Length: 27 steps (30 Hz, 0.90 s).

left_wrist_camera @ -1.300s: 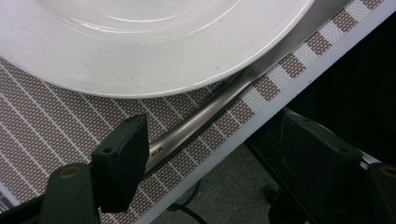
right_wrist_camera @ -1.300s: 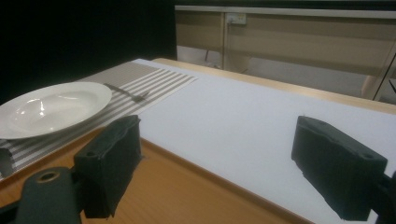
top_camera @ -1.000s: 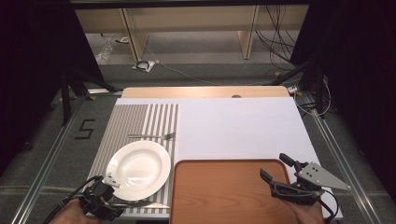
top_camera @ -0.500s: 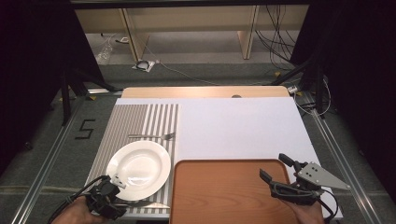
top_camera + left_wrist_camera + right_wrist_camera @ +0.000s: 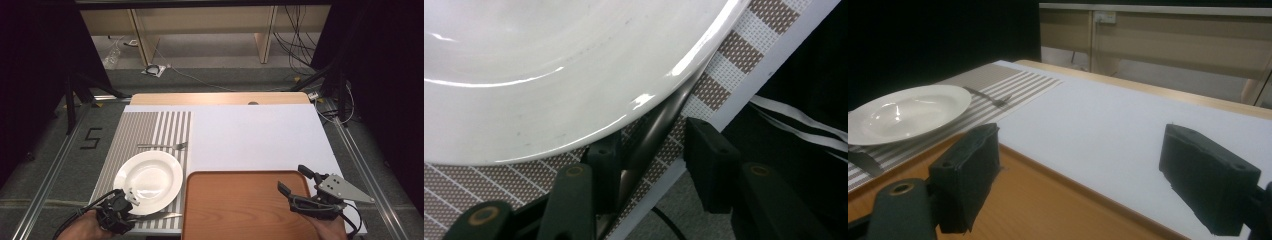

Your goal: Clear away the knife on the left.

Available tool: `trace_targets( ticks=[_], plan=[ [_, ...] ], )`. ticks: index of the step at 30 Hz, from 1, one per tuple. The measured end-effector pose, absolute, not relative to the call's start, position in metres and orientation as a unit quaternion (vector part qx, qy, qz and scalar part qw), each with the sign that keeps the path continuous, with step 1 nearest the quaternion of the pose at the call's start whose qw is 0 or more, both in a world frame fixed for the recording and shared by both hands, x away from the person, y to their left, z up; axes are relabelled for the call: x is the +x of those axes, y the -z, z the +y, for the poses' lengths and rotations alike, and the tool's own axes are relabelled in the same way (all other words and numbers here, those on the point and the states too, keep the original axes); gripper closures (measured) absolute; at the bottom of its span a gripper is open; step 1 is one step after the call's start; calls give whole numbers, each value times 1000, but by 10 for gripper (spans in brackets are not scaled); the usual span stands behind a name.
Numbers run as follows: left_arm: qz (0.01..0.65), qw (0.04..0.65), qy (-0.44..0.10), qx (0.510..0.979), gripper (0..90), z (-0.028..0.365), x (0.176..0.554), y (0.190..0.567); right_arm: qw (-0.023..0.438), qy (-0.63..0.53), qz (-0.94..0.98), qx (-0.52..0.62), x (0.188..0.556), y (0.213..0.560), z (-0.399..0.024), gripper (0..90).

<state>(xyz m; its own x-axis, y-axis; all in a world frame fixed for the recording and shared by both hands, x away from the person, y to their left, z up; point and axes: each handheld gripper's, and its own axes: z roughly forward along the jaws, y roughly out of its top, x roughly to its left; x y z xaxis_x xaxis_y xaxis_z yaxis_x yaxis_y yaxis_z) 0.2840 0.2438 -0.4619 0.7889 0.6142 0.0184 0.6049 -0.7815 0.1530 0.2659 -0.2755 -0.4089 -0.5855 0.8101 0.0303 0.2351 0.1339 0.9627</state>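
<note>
The left tool point(image 5: 131, 199) sits at the near left corner of the worktop point(image 5: 260, 135), over the near edge of the striped placemat point(image 5: 150, 127). Just beyond its tips lies the white plate point(image 5: 148, 175), whose rim curves right above the jaws in the left gripper view. A knife point(image 5: 651, 135) lies on the placemat just beside the plate's near rim, its metal length running between the two jaws. The jaws have just been closing and stand partly apart: the left pad point(image 5: 603, 165) is against the knife, while the right pad point(image 5: 709, 165) is clear of it, with placemat and the worktop's edge showing in the gap.

To that tool's right is the brown tray point(image 5: 240, 210), close beside the placemat. The right tool point(image 5: 295, 180) hovers over the tray's right end, jaws wide apart with nothing between them. Ahead of it the white sheet is open room. A fork point(image 5: 162, 146) lies beyond the plate.
</note>
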Motion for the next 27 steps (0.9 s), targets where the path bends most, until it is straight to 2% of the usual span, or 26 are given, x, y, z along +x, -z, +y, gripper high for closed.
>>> trace_targets(
  ticks=[9,18,27],
  plan=[
    [274,40,-28,960,728,234,283,461,261,-544,707,370,266,409,-275,175],
    [237,25,-29,971,783,228,282,460,259,-545,708,367,267,409,-274,176],
    [225,22,-21,974,792,227,282,459,255,-540,713,366,267,410,-274,178]
  ],
)
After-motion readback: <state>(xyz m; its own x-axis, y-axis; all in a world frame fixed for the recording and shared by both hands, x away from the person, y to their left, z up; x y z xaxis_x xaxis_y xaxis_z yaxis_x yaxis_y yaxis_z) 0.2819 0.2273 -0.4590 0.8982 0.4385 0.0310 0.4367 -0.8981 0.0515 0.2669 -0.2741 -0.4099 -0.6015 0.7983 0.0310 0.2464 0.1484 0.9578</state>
